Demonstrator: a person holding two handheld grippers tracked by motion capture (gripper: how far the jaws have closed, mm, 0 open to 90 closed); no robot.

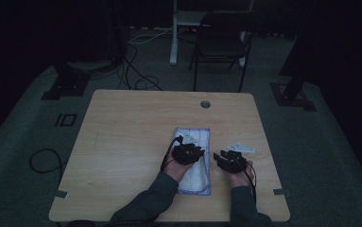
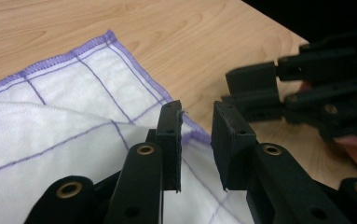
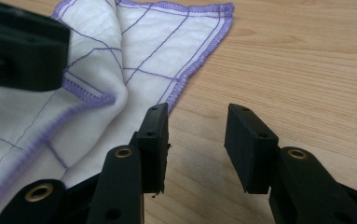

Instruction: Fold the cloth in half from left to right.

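1. Light wooden rectangular table [image 1: 122,142] with a round grey cable port [image 1: 205,104] near its far edge.
2. Dark grey carpeted floor [image 1: 22,137], dimly lit.
3. Black folding chair [image 1: 221,42] beyond the table.
4. White desk leg [image 1: 174,33] beside the chair.
5. Black cables [image 1: 136,71] trail across the carpet.

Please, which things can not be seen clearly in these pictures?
- High view: the left gripper and the hand cover the middle of the cloth; darkness hides its grid lines.
- Left gripper view: the cloth's near part is cut off by the bottom edge.
- Right gripper view: the near black block at top left is blurred.
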